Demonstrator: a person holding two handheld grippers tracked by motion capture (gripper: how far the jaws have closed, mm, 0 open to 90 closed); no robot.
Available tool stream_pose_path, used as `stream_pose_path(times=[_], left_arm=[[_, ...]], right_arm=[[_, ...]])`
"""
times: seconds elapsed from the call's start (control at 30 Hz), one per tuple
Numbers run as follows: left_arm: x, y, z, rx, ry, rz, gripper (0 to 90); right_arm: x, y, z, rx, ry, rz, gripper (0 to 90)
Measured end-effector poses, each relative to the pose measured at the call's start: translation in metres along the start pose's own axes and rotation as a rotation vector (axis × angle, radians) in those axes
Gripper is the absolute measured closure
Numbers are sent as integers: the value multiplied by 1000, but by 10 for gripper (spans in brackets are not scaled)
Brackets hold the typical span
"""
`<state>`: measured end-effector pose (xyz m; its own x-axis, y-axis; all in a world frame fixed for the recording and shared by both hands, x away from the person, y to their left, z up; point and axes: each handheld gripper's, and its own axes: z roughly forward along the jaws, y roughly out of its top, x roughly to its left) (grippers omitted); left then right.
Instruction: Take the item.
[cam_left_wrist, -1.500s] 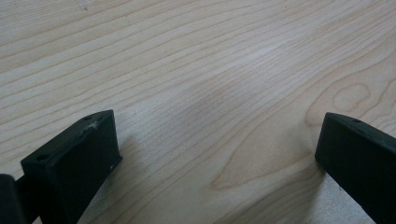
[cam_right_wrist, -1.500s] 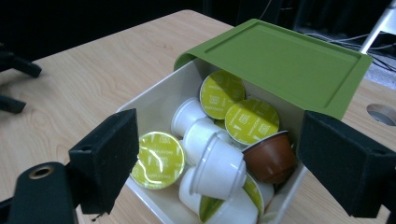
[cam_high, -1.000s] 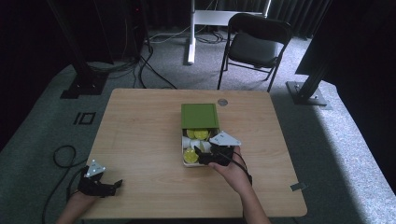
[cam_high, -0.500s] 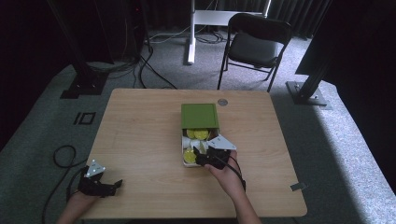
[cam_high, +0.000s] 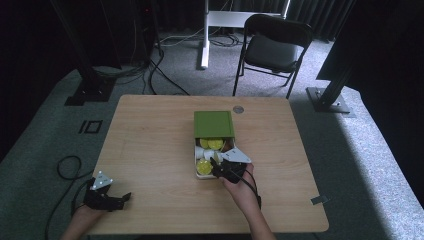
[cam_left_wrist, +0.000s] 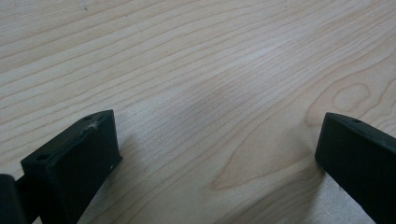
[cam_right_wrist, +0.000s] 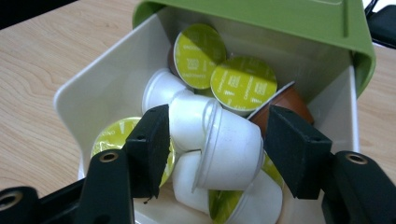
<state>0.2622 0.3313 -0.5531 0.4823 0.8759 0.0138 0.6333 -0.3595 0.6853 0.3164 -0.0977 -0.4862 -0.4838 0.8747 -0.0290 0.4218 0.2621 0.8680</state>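
Observation:
A white box (cam_right_wrist: 107, 88) with a green lid (cam_right_wrist: 280, 18) pushed back over its far half holds several coffee capsules, some with yellow-green foil tops (cam_right_wrist: 243, 84), some lying white side up. My right gripper (cam_right_wrist: 215, 135) reaches into the box's near end (cam_high: 196, 159). Its jaws have just been closing and now press on both sides of a white capsule (cam_right_wrist: 229, 144) lying on its side. In the high view the right gripper (cam_high: 216, 166) is at the box's front. My left gripper (cam_high: 122, 198) rests open at the table's front left corner, with bare wood between its jaws (cam_left_wrist: 217, 154).
The wooden table (cam_high: 150, 140) has a small round grommet (cam_high: 238, 109) behind the green lid (cam_high: 213, 124). A black folding chair (cam_high: 272, 50) and stand bases are on the carpet beyond the table. A brown capsule (cam_right_wrist: 287, 100) lies behind the right jaw.
The right gripper has moved slightly forward into the box and its jaws have narrowed around the white capsule. The left gripper has stayed still.

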Motion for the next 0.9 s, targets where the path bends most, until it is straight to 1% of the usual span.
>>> stream_pose_path(times=[0.07,0.13,0.2,0.3,0.37,0.43,0.5,0.67,0.73,0.77,0.9], left_arm=[[0,0,0,0,0,0,5],[0,0,0,0,0,0,5],[0,0,0,0,0,1,5],[0,0,0,0,0,0,5],[0,0,0,0,0,0,5],[0,0,0,0,0,0,5],[0,0,0,0,0,0,5],[0,0,0,0,0,0,5],[0,0,0,0,0,0,5],[0,0,0,0,0,0,5],[0,0,0,0,0,0,5]], right_arm=[[1,-2,1,7,-1,-2,413],[2,-5,2,14,2,11,422],[5,-7,5,28,-2,-4,425],[8,-11,9,52,17,-3,449],[8,-13,10,53,24,-3,449],[8,-13,10,60,32,-3,452],[7,-13,9,65,42,-15,455],[5,-13,6,71,55,-25,462],[4,-12,4,74,71,-33,465],[3,-11,3,73,80,-22,465],[0,-7,0,60,101,-10,466]])
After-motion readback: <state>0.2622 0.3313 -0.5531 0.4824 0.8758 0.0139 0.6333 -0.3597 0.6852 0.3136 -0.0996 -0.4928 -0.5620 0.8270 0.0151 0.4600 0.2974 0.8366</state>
